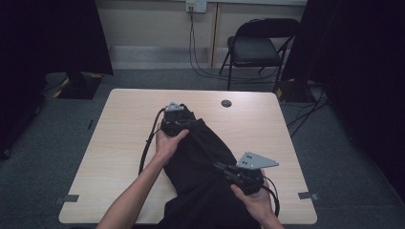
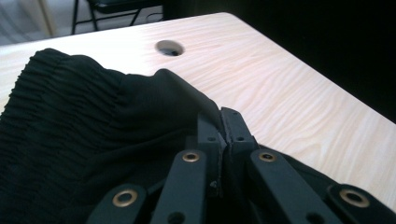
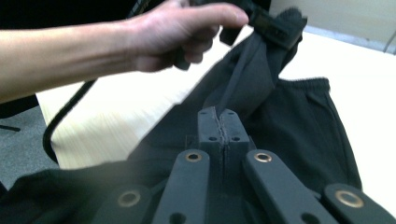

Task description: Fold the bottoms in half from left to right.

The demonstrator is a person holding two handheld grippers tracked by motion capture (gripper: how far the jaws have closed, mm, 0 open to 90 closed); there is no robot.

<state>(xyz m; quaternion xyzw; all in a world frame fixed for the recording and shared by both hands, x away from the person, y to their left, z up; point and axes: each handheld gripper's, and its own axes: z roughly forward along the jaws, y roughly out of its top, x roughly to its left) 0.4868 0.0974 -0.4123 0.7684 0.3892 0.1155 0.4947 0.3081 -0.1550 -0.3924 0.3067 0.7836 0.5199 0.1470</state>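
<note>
Stretching the garment (image 1: 200, 157) across the table (image 1: 119, 138), we pinch its elastic hem in the left gripper (image 2: 223, 122) while the right gripper (image 3: 219, 122) clamps a fold nearer us, so the edge between pulls taut, likely for folding.

Left hand-held gripper (image 1: 184, 121) reaches forward, right hand-held gripper (image 1: 224, 168) nearer, both with jaws pressed together.

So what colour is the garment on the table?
Black garment, plain, no pattern; clearest in the right gripper view.
</note>
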